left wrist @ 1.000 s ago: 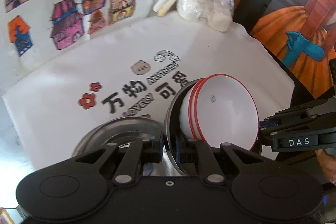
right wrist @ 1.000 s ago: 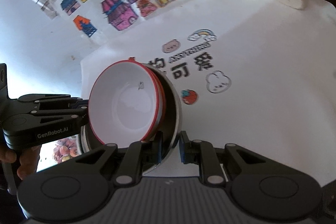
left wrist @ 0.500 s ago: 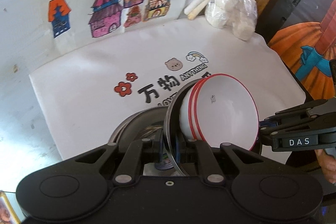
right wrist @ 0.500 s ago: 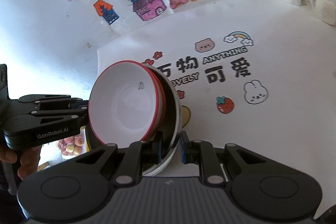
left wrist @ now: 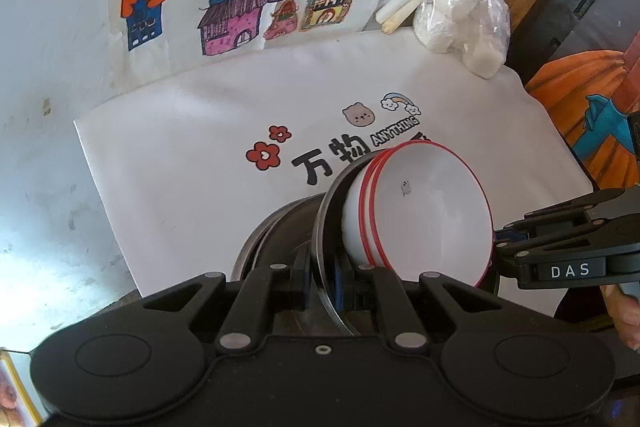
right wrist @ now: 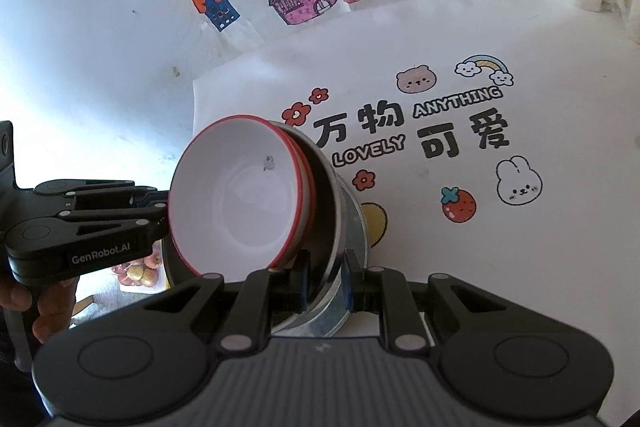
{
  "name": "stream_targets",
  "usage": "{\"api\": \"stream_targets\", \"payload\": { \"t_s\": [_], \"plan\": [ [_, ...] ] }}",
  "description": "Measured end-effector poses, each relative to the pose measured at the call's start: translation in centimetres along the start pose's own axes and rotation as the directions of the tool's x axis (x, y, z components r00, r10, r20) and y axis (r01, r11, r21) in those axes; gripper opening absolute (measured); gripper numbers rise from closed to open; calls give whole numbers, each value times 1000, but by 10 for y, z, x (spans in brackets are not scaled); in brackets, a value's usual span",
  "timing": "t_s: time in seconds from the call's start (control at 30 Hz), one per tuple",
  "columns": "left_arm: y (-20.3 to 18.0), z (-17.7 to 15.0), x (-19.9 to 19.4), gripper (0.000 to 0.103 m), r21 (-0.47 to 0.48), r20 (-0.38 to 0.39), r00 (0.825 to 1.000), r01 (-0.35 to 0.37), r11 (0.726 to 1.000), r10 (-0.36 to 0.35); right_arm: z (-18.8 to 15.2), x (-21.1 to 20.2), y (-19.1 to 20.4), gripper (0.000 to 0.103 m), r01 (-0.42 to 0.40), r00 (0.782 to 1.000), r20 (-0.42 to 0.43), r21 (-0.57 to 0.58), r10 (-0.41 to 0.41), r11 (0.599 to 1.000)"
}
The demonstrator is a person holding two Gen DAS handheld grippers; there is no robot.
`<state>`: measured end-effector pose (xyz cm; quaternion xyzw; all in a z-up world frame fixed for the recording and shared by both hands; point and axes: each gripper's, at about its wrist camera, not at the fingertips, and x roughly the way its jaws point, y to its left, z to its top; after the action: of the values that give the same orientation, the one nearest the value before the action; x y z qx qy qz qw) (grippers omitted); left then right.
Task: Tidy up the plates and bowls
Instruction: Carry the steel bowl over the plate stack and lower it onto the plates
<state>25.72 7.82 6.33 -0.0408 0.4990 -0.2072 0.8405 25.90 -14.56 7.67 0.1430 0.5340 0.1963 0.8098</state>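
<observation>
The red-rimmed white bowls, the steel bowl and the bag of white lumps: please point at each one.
red-rimmed white bowls [right wrist: 244, 199]: right wrist view, inside of the top bowl.
steel bowl [right wrist: 348, 223]: right wrist view, outer wall.
bag of white lumps [left wrist: 460, 19]: left wrist view, a lump inside the plastic.

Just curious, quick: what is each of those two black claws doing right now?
Left gripper: shut on the rim of the round steel basin holding red-rimmed white bowls.
Right gripper: shut on the same basin's opposite rim.
</observation>
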Motion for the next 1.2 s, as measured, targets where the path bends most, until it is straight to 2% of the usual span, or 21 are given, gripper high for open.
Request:
{"api": "stream_targets", "payload": {
  "t_s": [1.2],
  "plan": [
    [23, -9, 14, 10, -43, -59, 998, 2, 999, -5, -1, 34, 8, 19, 15, 996, -91, -17, -16, 1000]
  ]
}}
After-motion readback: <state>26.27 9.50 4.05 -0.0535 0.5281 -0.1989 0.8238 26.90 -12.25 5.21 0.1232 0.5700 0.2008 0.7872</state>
